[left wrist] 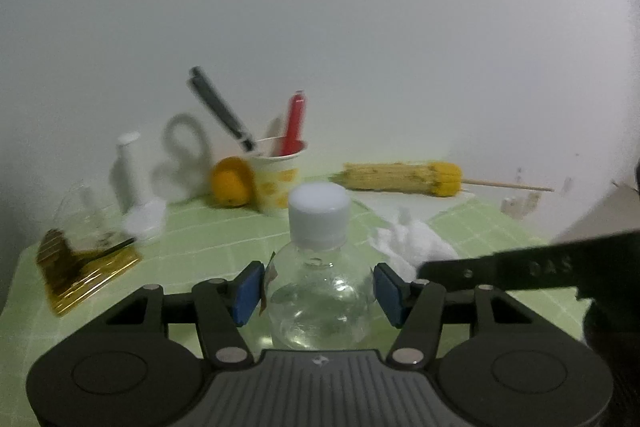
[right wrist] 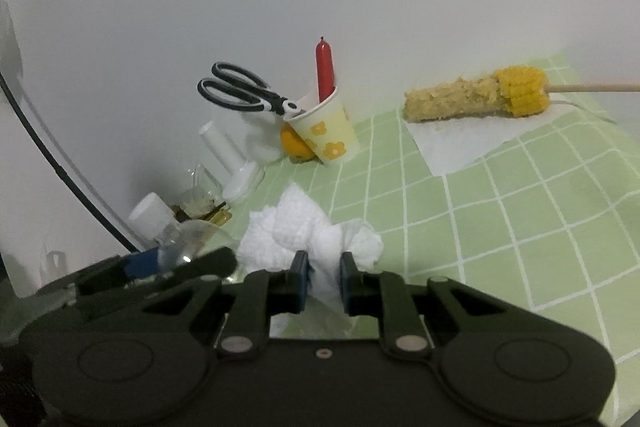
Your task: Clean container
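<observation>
Your left gripper (left wrist: 316,291) points forward and slightly downward, with its 2 blue pads (left wrist: 246,293) set apart at 9 and 3 o'clock of a clear bottle (left wrist: 318,303); whether either pad touches it cannot be told. Your right gripper (right wrist: 323,281) stands at 3 o'clock of the left unit, its 2 pads nearly together and pinching a white tissue (right wrist: 308,239).
</observation>
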Available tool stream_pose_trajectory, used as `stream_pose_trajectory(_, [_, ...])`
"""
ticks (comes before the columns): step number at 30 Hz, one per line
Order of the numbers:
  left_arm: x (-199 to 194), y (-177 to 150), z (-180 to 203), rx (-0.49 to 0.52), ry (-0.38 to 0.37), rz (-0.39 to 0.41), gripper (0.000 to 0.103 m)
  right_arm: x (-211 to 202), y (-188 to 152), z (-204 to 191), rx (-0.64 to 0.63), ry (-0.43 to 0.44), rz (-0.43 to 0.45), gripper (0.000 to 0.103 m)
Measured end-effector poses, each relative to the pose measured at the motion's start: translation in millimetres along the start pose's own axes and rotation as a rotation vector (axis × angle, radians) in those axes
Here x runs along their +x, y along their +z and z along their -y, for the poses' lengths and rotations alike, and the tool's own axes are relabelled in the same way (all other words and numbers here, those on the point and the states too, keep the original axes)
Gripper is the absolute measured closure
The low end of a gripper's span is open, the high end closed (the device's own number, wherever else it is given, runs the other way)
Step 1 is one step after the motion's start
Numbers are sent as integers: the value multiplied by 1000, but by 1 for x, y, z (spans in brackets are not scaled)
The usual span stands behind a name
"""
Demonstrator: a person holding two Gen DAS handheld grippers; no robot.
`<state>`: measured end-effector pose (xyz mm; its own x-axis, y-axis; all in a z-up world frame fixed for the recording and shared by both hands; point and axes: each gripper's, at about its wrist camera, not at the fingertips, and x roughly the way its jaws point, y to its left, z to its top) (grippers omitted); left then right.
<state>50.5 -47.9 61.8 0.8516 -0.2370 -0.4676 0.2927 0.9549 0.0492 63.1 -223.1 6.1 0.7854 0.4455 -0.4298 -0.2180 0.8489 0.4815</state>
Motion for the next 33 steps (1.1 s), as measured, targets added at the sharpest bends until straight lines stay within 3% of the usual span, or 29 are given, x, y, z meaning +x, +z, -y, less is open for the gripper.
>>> stream_pose_trajectory(4, [1,-1,5,23,-13,1,41,-6,0,2,12,-12,17,86])
stream_pose_trajectory(8, [-5,-4,0,27,-9,-3,32,-12,-1,4,19,-10,27,86])
stream_pose_trajectory(13, [-21,-10,-7,41,17,13,31,-12,-2,2,29,12,26,86])
stream_pose_trajectory(21, [-46,-23,-28,-7,75,23,29,-9,-4,0,46,38,17,86])
stream_pose_trajectory(33, [-53,-33,-64,-136,190,-4,29,-7,-7,2,64,51,4,86])
